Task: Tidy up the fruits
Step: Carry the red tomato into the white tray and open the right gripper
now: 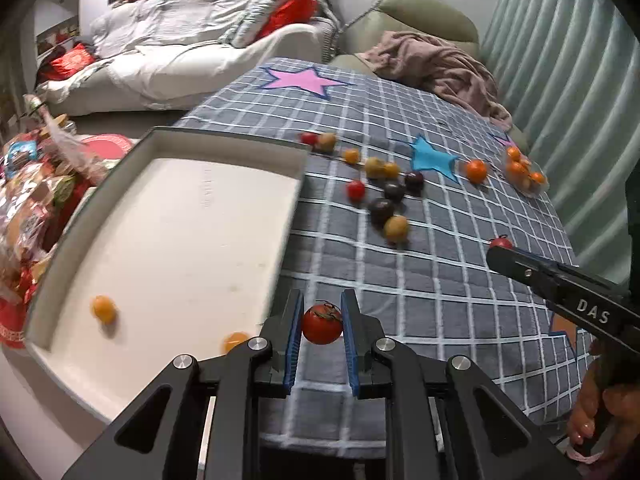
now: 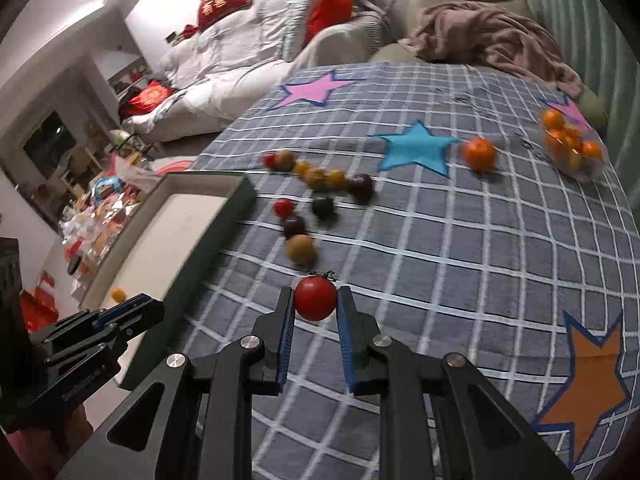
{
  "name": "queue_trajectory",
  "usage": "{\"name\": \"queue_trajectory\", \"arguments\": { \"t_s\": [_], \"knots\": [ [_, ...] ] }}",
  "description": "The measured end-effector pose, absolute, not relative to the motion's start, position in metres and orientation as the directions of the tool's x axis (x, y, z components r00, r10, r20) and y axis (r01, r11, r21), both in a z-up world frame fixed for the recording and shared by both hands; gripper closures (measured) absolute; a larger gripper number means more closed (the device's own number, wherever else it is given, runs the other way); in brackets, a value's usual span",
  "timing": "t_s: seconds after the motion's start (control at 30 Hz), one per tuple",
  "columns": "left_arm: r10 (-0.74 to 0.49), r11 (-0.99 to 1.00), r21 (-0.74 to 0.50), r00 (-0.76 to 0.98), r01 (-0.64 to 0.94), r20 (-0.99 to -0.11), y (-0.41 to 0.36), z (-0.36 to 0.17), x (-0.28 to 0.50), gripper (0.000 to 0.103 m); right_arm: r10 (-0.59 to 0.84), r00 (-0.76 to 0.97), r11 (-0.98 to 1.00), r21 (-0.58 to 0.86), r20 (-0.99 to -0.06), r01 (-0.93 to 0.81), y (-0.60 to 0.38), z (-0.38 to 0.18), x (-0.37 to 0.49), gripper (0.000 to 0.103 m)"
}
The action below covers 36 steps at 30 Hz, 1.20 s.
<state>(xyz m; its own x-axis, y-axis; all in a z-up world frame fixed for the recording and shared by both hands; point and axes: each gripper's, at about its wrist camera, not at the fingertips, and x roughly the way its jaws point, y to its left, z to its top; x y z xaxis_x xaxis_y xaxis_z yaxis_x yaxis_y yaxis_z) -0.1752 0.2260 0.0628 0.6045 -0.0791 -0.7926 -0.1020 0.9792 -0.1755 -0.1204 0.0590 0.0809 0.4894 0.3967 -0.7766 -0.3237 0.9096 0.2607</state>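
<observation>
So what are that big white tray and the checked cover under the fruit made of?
The tray looks like rigid plastic with a matte white inside: smooth floor, moulded raised rim, darker outer wall. The cover appears to be quilted fabric: soft matte weave, stitched grid, sewn-on stars.

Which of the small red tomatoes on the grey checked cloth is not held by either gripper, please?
The small red tomato lying beside the dark plums is free; the other two sit clamped in the left gripper and right gripper.

Loose fruit cluster (image 1: 380, 184) motion-blurred, kinds unclear. Orange fruit (image 1: 234, 341) in tray partly behind left gripper (image 1: 322, 322). Snack pile (image 1: 28, 208) cut off.
</observation>
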Motion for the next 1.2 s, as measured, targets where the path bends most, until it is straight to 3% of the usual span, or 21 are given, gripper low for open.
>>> {"name": "queue_trajectory", "arguments": {
  "t_s": [0.6,1.2],
  "knots": [
    [0.015,0.958,-0.157,0.589,-0.239,-0.808,0.316,0.041,-0.197,0.083,0.467,0.363,0.814,0.231,-0.806,-0.534,0.206,0.086,-0.132,0.08],
    [0.037,0.963,-0.117,0.55,-0.243,-0.835,0.323,0.016,-0.195,0.082,0.391,0.262,0.792,0.178,-0.882,-0.583,0.267,0.044,-0.122,0.08]
  ]
}}
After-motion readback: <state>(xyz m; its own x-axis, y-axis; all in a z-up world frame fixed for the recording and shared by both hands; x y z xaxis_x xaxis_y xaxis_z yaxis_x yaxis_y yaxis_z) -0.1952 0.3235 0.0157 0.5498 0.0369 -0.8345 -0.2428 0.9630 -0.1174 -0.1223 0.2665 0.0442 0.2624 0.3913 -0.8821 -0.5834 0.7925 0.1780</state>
